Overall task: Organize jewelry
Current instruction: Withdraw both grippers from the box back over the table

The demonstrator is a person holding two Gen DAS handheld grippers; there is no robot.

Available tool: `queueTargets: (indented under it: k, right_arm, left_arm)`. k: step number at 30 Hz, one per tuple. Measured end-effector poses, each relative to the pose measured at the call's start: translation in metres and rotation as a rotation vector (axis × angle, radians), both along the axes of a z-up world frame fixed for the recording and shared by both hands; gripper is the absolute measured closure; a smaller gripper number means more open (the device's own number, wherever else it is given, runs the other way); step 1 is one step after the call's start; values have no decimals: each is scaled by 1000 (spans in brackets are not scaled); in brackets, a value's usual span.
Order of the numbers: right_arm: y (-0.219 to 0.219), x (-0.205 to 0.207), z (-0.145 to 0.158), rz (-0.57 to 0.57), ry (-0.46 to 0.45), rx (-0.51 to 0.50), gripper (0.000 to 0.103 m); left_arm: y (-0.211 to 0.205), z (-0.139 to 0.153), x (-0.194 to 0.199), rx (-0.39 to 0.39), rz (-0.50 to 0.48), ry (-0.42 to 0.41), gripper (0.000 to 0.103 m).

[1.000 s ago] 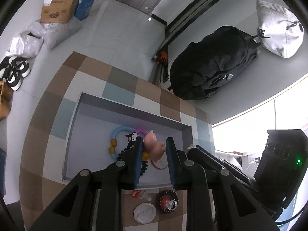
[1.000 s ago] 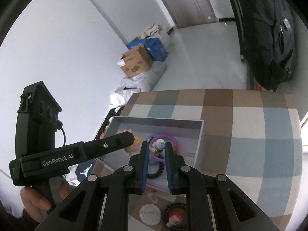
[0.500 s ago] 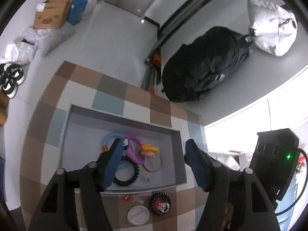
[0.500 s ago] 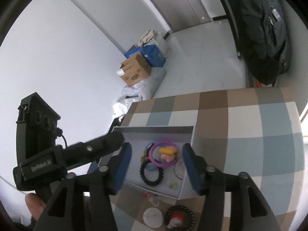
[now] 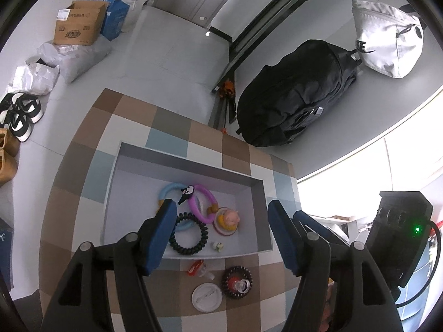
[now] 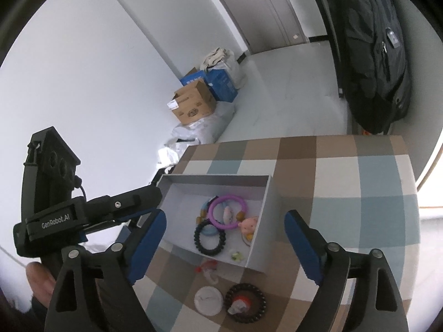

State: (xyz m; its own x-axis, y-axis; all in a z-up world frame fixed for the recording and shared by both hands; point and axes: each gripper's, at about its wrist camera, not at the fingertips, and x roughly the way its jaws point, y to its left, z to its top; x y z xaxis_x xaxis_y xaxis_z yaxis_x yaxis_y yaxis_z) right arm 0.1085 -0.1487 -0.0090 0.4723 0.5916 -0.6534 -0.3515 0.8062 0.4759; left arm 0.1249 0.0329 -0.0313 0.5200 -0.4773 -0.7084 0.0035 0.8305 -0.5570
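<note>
A shallow grey box (image 5: 191, 163) (image 6: 216, 178) sits on the checkered table. In it lie a purple ring (image 5: 203, 203) (image 6: 227, 211), a blue ring (image 5: 169, 191), a black coil band (image 5: 188, 238) (image 6: 209, 237), a pink pig charm (image 5: 229, 217) (image 6: 248, 224) and a small pale piece (image 5: 218, 245). In front of the box lie a red-and-clear piece (image 5: 198, 268), a white disc (image 5: 207, 296) (image 6: 208, 300) and a dark bead bracelet (image 5: 238, 281) (image 6: 245, 303). My left gripper (image 5: 221, 235) and right gripper (image 6: 224, 246) are open, empty, above the box.
A black backpack (image 5: 296, 94) and a white bag (image 5: 387, 41) lie on the floor beyond the table. Cardboard and blue boxes (image 5: 80, 22), plastic bags and shoes (image 5: 19, 113) are at the far left. The left gripper body (image 6: 69, 213) shows in the right wrist view.
Both grippers have opened wide and pulled back up from the box. The pink pig charm that the left gripper held and the piece in the right gripper now lie in the box.
</note>
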Motion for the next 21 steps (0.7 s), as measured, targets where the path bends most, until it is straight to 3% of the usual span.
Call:
queueTargets:
  k: [5, 8, 11, 21]
  right_arm:
    - [-5, -6, 2, -10, -18, -13, 9]
    - [-9, -13, 6, -20, -45, -23, 0]
    - [-13, -19, 8, -21, -63, -37, 0]
    - [-16, -42, 3, -23, -83, -110, 0]
  left_arm:
    - [-2, 4, -9, 30, -3, -20, 39]
    - [-5, 7, -16, 63, -5, -41, 38]
    - [-7, 7, -23, 94, -2, -60, 28]
    - [-13, 5, -49, 197, 2, -101, 27]
